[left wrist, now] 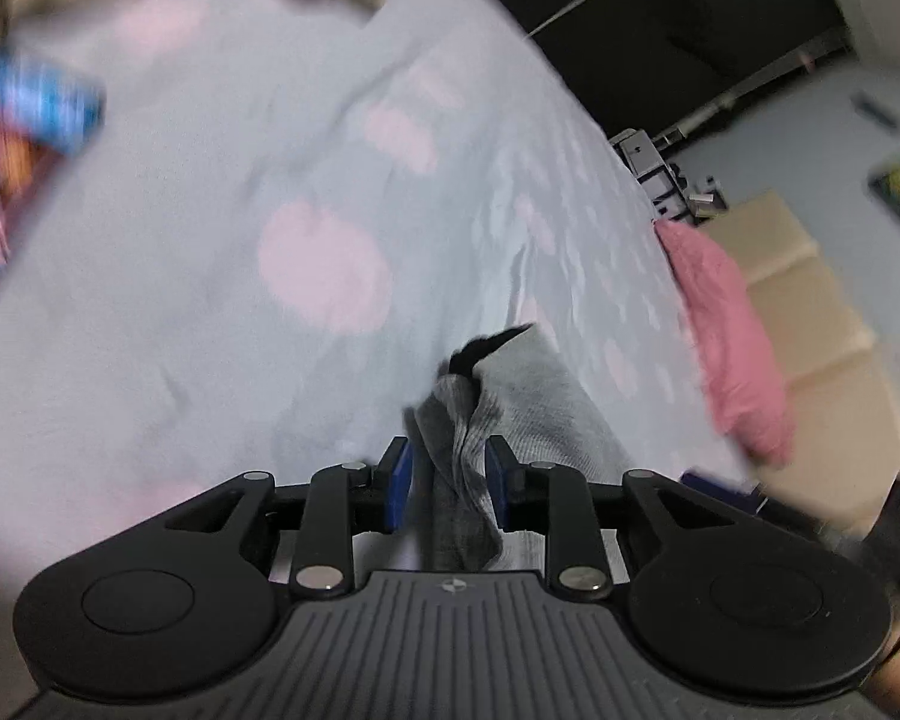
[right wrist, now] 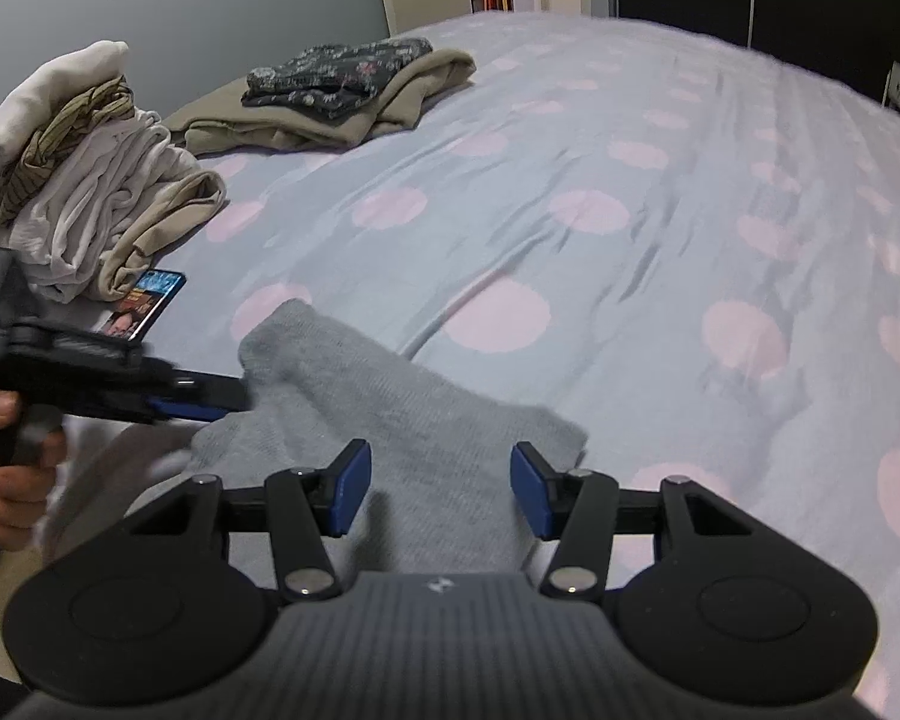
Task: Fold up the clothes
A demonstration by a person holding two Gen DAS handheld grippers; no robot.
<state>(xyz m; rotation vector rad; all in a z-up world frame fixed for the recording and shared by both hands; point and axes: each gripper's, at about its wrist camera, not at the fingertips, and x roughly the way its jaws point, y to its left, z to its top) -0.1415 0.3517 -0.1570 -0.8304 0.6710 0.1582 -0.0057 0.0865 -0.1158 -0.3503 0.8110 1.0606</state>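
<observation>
A grey knit garment [right wrist: 390,420] lies on the bed [right wrist: 630,180], partly folded. My left gripper [left wrist: 449,480] is shut on a bunched edge of the grey garment [left wrist: 468,420], with its blue pads on either side of the cloth. It also shows in the right wrist view [right wrist: 210,402], at the garment's left edge. My right gripper [right wrist: 441,489] is open and empty, hovering over the garment's near part.
A pile of white and tan clothes [right wrist: 90,180] sits at the left. A folded dark floral piece on a beige one [right wrist: 342,90] lies at the back. A colourful book [right wrist: 144,303] lies by the pile. A pink blanket [left wrist: 732,336] hangs at the bed's right edge.
</observation>
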